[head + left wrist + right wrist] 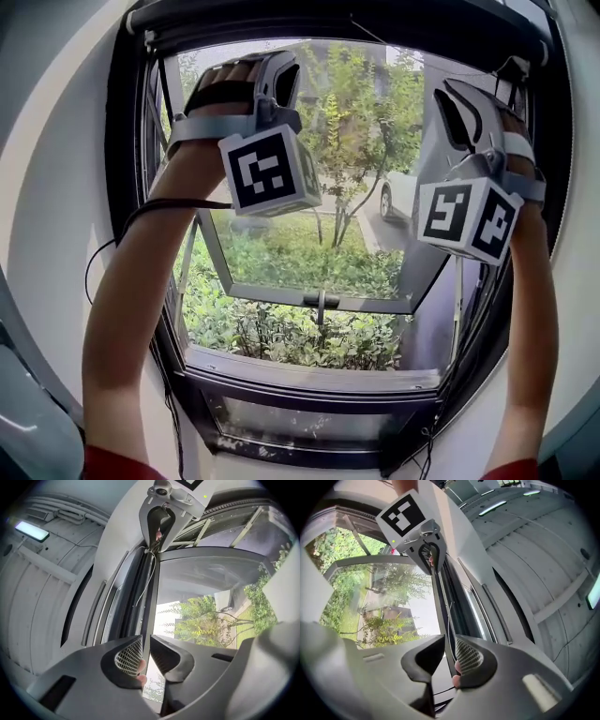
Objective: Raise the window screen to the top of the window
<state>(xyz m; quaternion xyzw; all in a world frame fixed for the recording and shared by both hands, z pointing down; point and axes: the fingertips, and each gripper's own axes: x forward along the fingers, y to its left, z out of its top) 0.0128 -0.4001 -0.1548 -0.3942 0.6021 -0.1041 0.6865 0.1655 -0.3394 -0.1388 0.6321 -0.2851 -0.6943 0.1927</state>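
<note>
L gripper [146, 640], R gripper [449, 640] fingers apart, screen indistinct

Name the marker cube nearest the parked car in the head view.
The right gripper's cube; the white car sits right beside it, while the left gripper's cube hangs farther left against the trees.

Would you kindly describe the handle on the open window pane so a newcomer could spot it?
Start with the dark-framed window facing the garden. Its glass pane swings outward. The handle sits midway along that pane's grey bottom rail: the only small dark T-shaped piece there.
</note>
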